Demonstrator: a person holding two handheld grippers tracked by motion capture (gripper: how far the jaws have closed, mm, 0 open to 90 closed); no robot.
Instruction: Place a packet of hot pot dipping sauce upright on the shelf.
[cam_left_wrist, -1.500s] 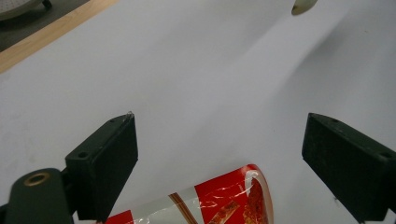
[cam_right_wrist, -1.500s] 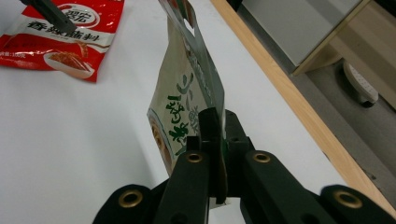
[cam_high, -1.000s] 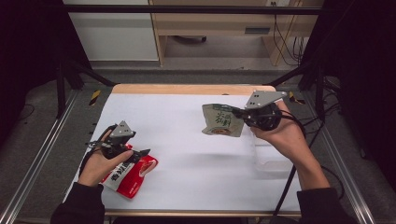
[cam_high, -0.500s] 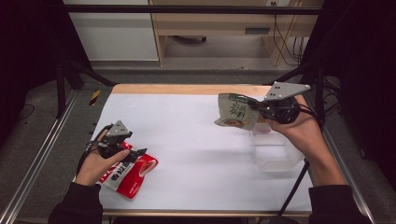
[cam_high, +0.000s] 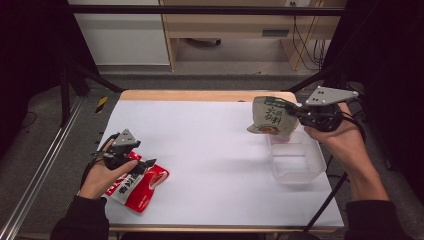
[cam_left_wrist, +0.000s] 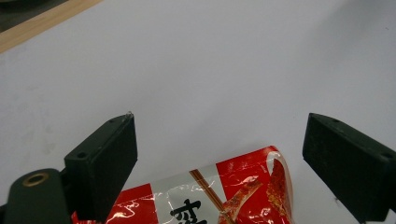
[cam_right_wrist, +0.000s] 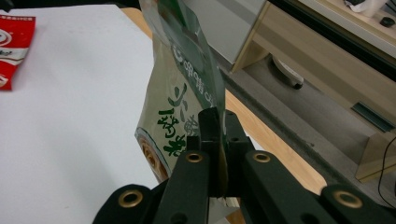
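Green pouch (cam_high: 270, 117) is held in the air by the right tool (cam_high: 295, 111), whose jaws are clamped tight on one edge of it; in the right gripper view the pouch (cam_right_wrist: 182, 93) is seen edge-on, pinched between the two black jaws of that tool (cam_right_wrist: 218, 140). The pouch hangs above the far right part of the bench (cam_high: 220, 150), over the far rim of a clear tub (cam_high: 296, 162), and its lower edge is seen just above that rim; whether they touch cannot be told. The tub stands on the white sheet near the bench's right edge. The right hand (cam_high: 335, 137) is raised beside the tub, with a cable trailing down from the tool.

Well apart, at the near left of the bench, a red pouch (cam_high: 140, 182) lies flat on the sheet. The left tool (cam_high: 145, 164) is held low over it by the left hand (cam_high: 102, 172), resting partly on the pouch. In the left gripper view the jaws of this tool (cam_left_wrist: 219, 154) stand wide apart, with the upper end of the red pouch (cam_left_wrist: 233, 191) lying between them and untouched by either jaw.

Beyond the bench a wooden cabinet (cam_high: 230, 30) is seen against the far wall.
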